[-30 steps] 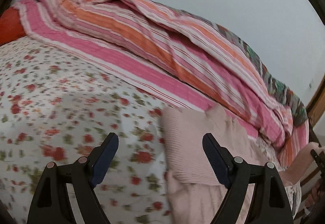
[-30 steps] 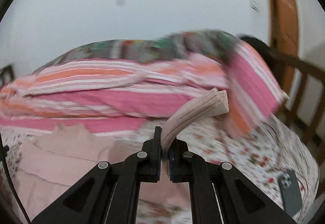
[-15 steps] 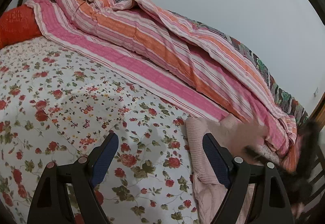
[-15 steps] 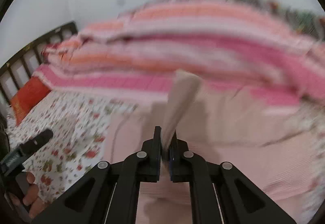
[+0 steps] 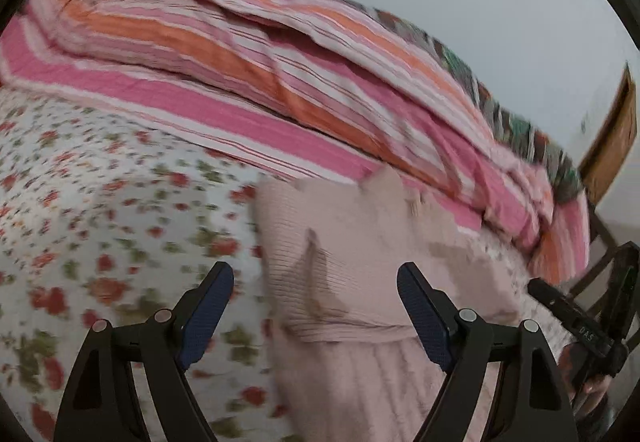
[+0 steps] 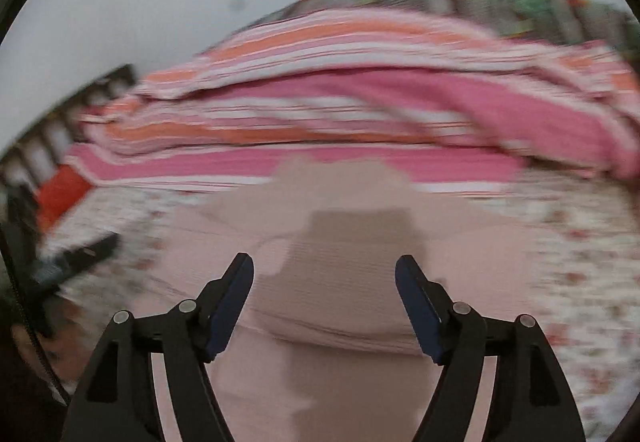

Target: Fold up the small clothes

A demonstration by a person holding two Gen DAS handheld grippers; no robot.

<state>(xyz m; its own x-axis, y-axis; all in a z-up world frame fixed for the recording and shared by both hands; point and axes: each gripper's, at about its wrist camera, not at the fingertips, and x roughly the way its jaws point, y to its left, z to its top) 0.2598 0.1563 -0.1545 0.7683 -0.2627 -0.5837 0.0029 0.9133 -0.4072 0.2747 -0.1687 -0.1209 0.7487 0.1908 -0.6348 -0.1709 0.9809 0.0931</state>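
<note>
A pale pink ribbed knit garment [image 5: 360, 266] lies on the floral bedsheet [image 5: 100, 209], with a folded layer across its middle. My left gripper [image 5: 316, 306] is open and empty above the garment's left edge. In the right wrist view the same garment [image 6: 332, 266] fills the centre, and my right gripper [image 6: 324, 294] is open and empty just above it. The right gripper also shows at the right edge of the left wrist view [image 5: 580, 326]. Both views are blurred by motion.
A heaped pink, orange and white striped quilt [image 5: 280, 53] runs along the back of the bed against a grey wall. An orange pillow [image 6: 60, 193] and dark headboard slats [image 6: 48, 129] are at the left. A wooden door frame [image 5: 612, 137] stands at the right.
My right gripper was shut on the garment's sleeve, carried it leftward across the garment, and has now opened and let it go. My left gripper stayed open and shifted over the garment's left edge.
</note>
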